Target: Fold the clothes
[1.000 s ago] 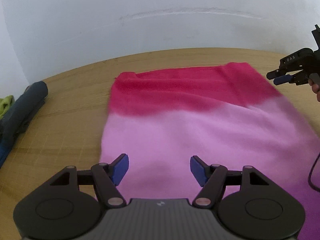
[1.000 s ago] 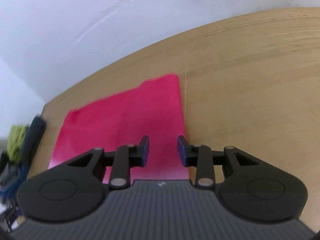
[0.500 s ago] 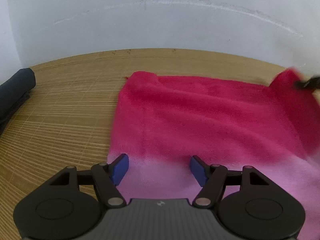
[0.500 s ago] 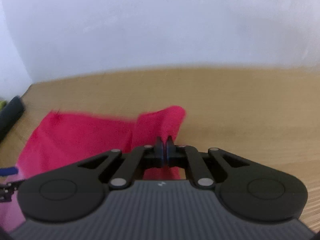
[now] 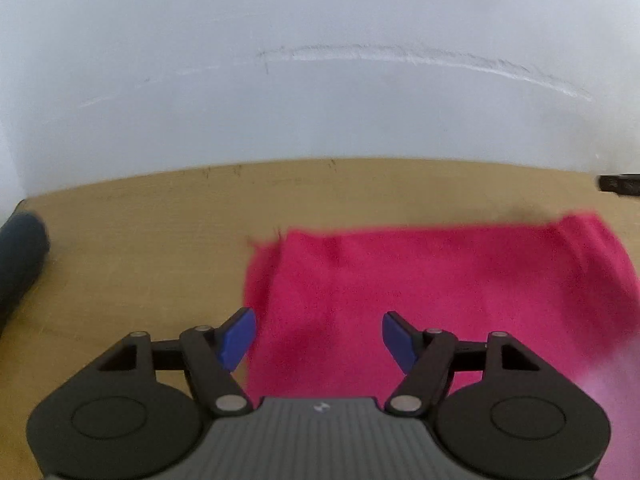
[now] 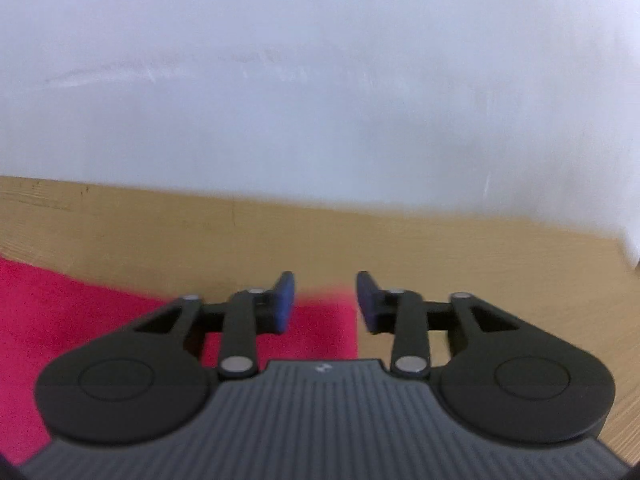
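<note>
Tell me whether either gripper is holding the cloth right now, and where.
Nothing is held. The left gripper and right gripper are both open above the pink fleece cloth.

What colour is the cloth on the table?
Deep pink cloth, fading to pale pink at its near right edge; clearest in the left wrist view.

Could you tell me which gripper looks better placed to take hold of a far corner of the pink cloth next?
Probably the right gripper: its open jaws straddle the far right corner of the pink cloth. The left gripper is open too, but over the cloth's left edge, short of its corner.
</note>
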The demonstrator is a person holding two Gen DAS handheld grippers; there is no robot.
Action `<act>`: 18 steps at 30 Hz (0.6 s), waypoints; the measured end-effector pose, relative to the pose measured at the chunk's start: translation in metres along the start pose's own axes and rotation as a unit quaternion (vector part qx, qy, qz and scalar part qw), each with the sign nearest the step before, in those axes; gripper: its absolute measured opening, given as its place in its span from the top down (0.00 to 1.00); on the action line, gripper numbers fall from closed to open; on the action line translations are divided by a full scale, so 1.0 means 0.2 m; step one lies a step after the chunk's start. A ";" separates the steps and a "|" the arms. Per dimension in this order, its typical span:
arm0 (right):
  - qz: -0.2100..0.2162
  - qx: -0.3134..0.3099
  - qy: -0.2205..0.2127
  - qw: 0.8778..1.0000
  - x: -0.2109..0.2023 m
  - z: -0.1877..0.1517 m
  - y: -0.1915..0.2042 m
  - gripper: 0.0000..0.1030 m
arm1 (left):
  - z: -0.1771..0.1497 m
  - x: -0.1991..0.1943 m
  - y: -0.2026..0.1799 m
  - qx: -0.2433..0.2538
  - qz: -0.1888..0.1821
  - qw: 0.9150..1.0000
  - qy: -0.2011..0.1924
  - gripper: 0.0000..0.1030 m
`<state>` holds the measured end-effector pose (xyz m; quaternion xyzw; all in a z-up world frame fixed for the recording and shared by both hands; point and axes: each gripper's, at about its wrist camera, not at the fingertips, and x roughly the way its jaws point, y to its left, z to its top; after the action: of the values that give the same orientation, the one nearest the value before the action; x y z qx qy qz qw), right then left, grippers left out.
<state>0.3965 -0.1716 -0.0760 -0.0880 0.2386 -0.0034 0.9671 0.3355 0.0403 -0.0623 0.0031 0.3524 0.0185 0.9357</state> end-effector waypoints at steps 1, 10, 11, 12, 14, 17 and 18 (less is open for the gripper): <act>-0.011 -0.014 -0.013 1.000 -0.03 0.01 0.04 0.54 | 0.04 0.05 0.01 -0.009 -0.016 1.000 0.009 0.33; 0.221 0.066 0.112 0.966 -0.03 -0.17 -0.03 0.54 | 0.11 0.23 0.09 -0.059 -0.083 0.994 0.047 0.44; 0.211 0.058 0.122 0.968 0.02 -0.20 -0.02 0.54 | 0.11 0.24 0.10 -0.060 -0.071 0.995 0.046 0.42; 0.194 0.050 0.137 0.970 0.07 -0.22 -0.01 0.54 | 0.12 0.24 0.11 -0.061 -0.060 0.995 0.044 0.35; 0.177 0.053 0.124 0.975 0.16 -0.25 -0.02 0.55 | 0.13 0.26 0.12 -0.064 -0.038 0.996 0.041 0.30; 0.148 0.021 0.099 0.984 0.26 -0.22 0.00 0.55 | 0.15 0.27 0.15 -0.068 -0.004 0.997 0.036 0.32; 0.141 0.017 0.097 0.985 0.28 -0.21 0.00 0.54 | 0.16 0.28 0.15 -0.069 0.007 0.997 0.035 0.37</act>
<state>0.4261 -0.1803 -0.1376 -0.0365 0.3409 0.1201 0.9317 0.3978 0.0734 -0.0747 -0.0594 0.3826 0.0491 0.9207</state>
